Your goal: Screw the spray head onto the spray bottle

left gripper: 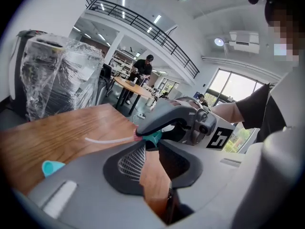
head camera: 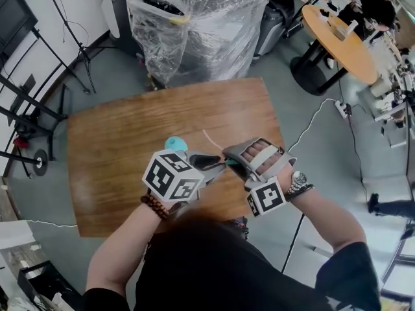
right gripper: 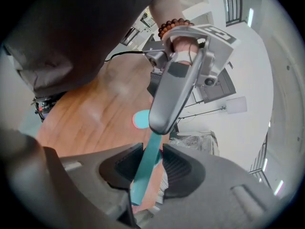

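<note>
The teal spray head [right gripper: 147, 168] shows as a narrow strip between my right gripper's [right gripper: 151, 151] pads, which close on it. Its far end meets the left gripper's fingers [right gripper: 174, 94]. In the left gripper view the teal head [left gripper: 153, 137] lies just past my left gripper [left gripper: 152, 148], whose jaws stand a little apart with only tabletop in the gap. A white dip tube [left gripper: 107, 140] sticks out leftward from the head. In the head view both grippers meet tip to tip over the table's near half [head camera: 222, 161]. A round teal piece [head camera: 175, 144] sits on the wooden table [head camera: 117, 148].
A plastic-wrapped machine [head camera: 194, 24] stands beyond the table's far edge. A round orange table [head camera: 337, 37] with people at it is at the back right. Black stands [head camera: 26, 109] are on the left, and a white cable [head camera: 318, 118] runs over the floor on the right.
</note>
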A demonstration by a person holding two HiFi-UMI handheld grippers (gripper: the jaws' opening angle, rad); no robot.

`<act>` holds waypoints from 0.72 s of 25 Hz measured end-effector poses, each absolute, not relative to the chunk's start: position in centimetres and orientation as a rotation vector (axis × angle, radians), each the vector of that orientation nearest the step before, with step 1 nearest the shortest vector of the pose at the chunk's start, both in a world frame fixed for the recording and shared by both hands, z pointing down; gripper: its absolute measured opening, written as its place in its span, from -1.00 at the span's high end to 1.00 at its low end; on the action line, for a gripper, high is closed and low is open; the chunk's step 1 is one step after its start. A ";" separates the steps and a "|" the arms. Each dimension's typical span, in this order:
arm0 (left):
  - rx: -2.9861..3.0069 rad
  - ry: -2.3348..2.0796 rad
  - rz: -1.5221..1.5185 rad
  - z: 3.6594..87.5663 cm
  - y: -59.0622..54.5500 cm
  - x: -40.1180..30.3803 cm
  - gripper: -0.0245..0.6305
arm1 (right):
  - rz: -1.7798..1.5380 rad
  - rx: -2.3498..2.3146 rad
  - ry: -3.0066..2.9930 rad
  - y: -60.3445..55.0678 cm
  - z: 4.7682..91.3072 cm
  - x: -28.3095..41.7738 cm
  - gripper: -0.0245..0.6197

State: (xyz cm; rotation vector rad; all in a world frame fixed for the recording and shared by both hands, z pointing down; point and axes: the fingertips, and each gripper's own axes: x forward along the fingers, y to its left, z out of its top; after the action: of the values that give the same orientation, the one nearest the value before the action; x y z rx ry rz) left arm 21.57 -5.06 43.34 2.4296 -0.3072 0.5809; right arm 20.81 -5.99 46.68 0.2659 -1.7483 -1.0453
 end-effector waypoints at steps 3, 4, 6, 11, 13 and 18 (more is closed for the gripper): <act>2.479 -0.342 0.570 42.7 -5.3 19.2 0.54 | -0.961 0.286 -1.776 -6.1 46.0 20.0 0.55; 2.500 -0.361 0.575 42.6 -5.5 18.2 0.53 | -0.928 0.297 -1.788 -6.3 45.8 19.9 0.55; 2.542 -0.411 0.596 42.7 -5.8 16.2 0.51 | -0.854 0.315 -1.820 -6.6 45.6 19.6 0.55; 2.602 -0.585 0.672 44.3 -7.7 11.4 0.35 | -0.642 0.373 -1.902 -7.4 44.4 18.8 0.55; 2.611 -0.641 0.703 45.3 -8.2 10.0 0.23 | -0.579 0.395 -1.925 -7.7 43.8 18.3 0.55; 2.629 -0.748 0.761 48.0 -9.7 8.4 -0.04 | -0.475 0.430 -1.959 -8.1 41.4 16.7 0.55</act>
State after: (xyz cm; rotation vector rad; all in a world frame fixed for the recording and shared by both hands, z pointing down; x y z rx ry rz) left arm 8.36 -9.75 48.00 2.6295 -0.7480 0.7606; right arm 16.75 -8.06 41.44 0.4301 -1.9590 -0.4747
